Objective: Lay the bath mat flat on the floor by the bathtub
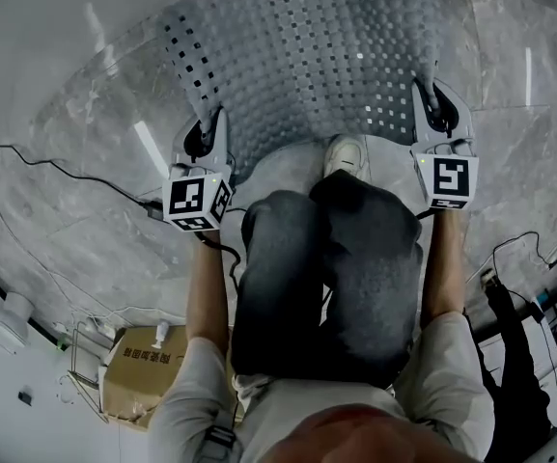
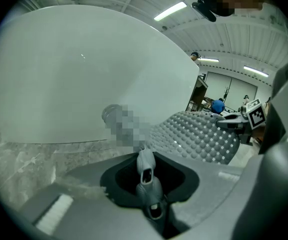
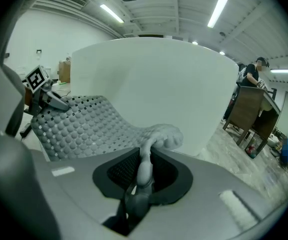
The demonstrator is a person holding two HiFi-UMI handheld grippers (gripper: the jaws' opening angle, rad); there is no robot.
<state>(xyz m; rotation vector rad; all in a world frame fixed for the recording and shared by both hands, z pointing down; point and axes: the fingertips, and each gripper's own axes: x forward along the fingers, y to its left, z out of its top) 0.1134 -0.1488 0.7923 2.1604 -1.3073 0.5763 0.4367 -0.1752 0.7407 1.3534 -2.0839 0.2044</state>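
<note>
Bath mat (image 1: 326, 56) is sagging, limp and rubbery; left hand-held gripper (image 1: 206, 130) and right hand-held gripper (image 1: 439, 106) are pinching its near corners.

One bath mat (image 1: 326, 56), one bathtub (image 2: 84, 84), two grippers (image 1: 208, 128) (image 1: 435, 104)

The bath mat (image 1: 326, 56) is grey, with rows of round bumps and small square holes. The floor (image 1: 75, 191) is grey marble with pale veins. The bathtub (image 2: 84, 74) is plain white. The left gripper (image 1: 210, 125) and the right gripper (image 1: 434, 101) are grey, and their cubes carry black-and-white square markers.
</note>
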